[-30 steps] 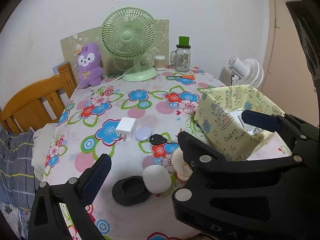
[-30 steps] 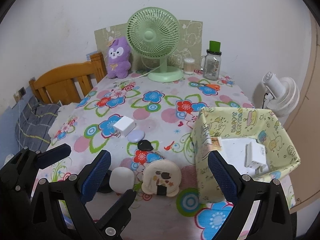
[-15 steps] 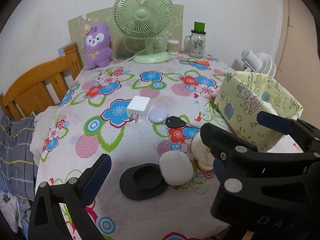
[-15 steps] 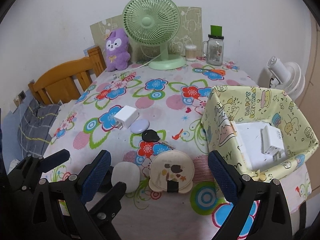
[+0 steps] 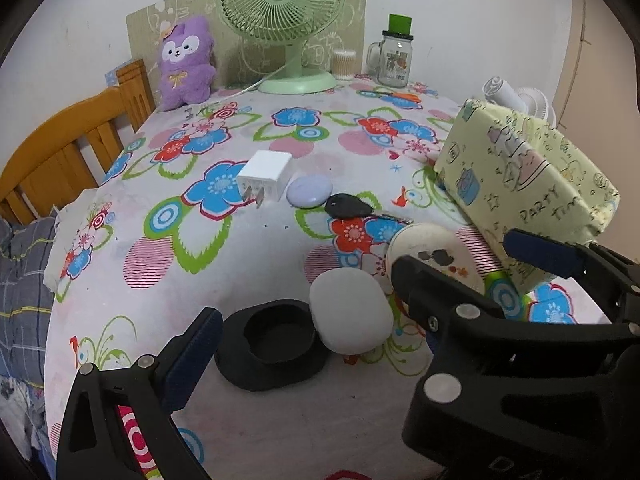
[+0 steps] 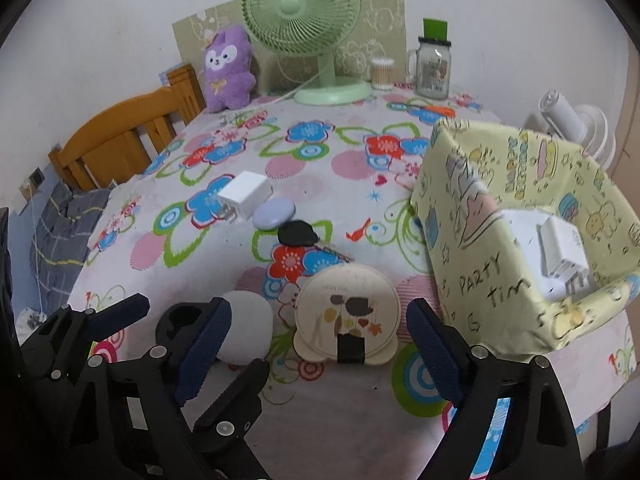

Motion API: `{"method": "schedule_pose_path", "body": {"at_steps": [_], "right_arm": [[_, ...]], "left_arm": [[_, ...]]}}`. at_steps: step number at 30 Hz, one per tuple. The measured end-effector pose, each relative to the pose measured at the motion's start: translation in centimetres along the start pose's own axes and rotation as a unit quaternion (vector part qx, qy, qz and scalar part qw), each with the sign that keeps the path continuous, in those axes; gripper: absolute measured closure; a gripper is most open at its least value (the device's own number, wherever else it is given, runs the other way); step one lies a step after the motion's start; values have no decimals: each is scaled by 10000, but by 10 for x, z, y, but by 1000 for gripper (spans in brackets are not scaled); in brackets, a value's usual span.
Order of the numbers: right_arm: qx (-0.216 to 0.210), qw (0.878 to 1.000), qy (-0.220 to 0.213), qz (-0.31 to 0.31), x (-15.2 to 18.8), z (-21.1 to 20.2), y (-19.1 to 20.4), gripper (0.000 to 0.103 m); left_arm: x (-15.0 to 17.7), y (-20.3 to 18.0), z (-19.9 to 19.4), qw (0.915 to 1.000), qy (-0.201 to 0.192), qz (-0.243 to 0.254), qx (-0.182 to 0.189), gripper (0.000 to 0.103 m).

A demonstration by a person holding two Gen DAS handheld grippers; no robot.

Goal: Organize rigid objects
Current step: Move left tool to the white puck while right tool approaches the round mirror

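On the flowered tablecloth lie a white charger (image 5: 264, 181) (image 6: 244, 195), a lilac pebble-shaped case (image 5: 309, 191) (image 6: 274, 213), a black key fob (image 5: 347, 206) (image 6: 297, 233), a white rounded case (image 5: 350, 314) (image 6: 245, 328), a black ring-shaped holder (image 5: 274, 344) and a round cream mirror (image 6: 347, 317) (image 5: 434, 256). A yellow party-print box (image 6: 476, 248) (image 5: 520, 184) holds another white charger (image 6: 562, 258). My left gripper (image 5: 316, 364) is open around the black holder and white case. My right gripper (image 6: 320, 356) is open, straddling the mirror.
A green desk fan (image 5: 286, 20), a purple plush (image 5: 186, 62), a cotton-swab jar (image 5: 344, 65) and a glass mug jar (image 5: 394, 58) stand at the back. A wooden chair (image 5: 72, 144) is at the left. A white fan (image 6: 572, 120) stands past the right edge.
Both grippers have dropped lower and moved forward toward the objects at the table's near edge. Both stay open. Nothing on the table has moved.
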State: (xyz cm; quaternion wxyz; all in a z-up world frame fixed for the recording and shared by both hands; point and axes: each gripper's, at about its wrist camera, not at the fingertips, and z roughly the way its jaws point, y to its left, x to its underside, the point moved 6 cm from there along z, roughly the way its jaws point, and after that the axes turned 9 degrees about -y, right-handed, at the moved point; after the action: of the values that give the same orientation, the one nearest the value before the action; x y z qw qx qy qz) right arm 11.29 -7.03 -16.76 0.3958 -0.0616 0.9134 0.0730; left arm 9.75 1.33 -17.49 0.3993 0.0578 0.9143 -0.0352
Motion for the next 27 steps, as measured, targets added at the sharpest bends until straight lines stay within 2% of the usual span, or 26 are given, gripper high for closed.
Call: {"method": "schedule_pose_path", "body": {"at_steps": [4, 9, 13, 25, 27], "right_arm": [[69, 9997, 244, 51, 8, 11, -2, 18], [223, 9991, 355, 85, 10, 19, -6, 21], [265, 9984, 458, 212, 12, 26, -10, 21], [467, 9965, 408, 562, 14, 34, -19, 22], [479, 9964, 398, 572, 14, 34, -19, 22]], "left_arm": [[0, -3, 7, 10000, 14, 44, -24, 4], [-1, -7, 14, 9999, 29, 112, 64, 6], [-2, -7, 20, 9998, 47, 200, 0, 9], [-4, -8, 32, 9996, 92, 213, 142, 10], [-4, -9, 31, 9995, 74, 229, 195, 14]]}}
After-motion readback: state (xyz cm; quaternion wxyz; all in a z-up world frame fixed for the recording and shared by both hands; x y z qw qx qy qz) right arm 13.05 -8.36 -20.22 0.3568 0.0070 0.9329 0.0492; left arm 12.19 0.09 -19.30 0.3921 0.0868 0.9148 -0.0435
